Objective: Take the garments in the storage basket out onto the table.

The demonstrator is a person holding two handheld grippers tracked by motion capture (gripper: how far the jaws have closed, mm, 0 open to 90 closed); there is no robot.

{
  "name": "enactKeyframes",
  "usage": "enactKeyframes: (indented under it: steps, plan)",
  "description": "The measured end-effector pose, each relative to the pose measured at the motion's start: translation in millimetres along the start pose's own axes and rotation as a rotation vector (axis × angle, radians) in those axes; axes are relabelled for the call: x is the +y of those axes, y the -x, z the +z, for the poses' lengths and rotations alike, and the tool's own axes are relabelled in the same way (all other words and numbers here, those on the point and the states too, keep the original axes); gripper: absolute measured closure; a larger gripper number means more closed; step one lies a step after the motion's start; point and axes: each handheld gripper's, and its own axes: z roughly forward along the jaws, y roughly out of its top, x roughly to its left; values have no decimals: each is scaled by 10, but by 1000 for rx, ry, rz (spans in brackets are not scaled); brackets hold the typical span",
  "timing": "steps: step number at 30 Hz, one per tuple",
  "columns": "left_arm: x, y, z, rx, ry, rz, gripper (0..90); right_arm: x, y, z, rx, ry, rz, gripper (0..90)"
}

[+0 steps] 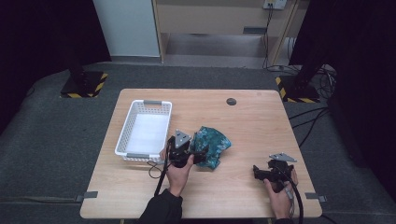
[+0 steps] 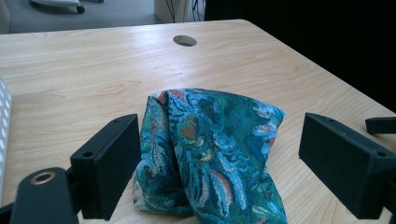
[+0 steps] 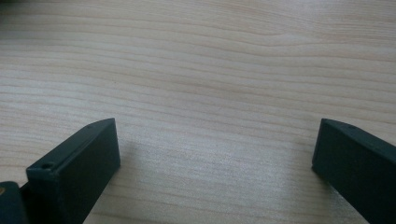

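Note:
A teal patterned cloth bundle (image 1: 212, 144) lies crumpled near the middle of the wooden table (image 1: 252, 126). My left gripper (image 1: 198, 157) sits at its near left side, held by a hand. In the left gripper view the cloth bundle (image 2: 210, 154) stands between the spread jaws of the left gripper (image 2: 224, 126), which is open. The left jaw is close against the fabric and the right jaw is well apart from it. My right gripper (image 1: 258, 171) rests low near the table's front right. It is open, and in its own view the right gripper (image 3: 217, 128) has bare wood between its jaws.
A white slotted basket (image 1: 122, 135) stands on the table's left side, just left of the left hand. A round dark grommet (image 1: 231, 101) sits near the far edge. Cables trail from both grippers toward the front edge. Dark floor surrounds the table.

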Motion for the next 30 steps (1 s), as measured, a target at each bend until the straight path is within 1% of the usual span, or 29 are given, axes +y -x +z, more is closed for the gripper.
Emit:
enactKeyframes:
  steps: [3,6,18,27,30]
  plan:
    - [-5,-4,-16,4,-3,7,115,0,0,0,0,0,0,8]
    - [-14,-12,-35,18,8,-3,114,0,0,0,0,0,0,8]
    - [-31,-8,-109,23,32,-3,112,0,0,0,0,0,0,9]
    - [-49,-15,-173,19,47,-12,112,0,0,0,0,0,0,8]
    - [-53,-24,-200,24,55,-13,112,0,0,0,0,0,0,9]
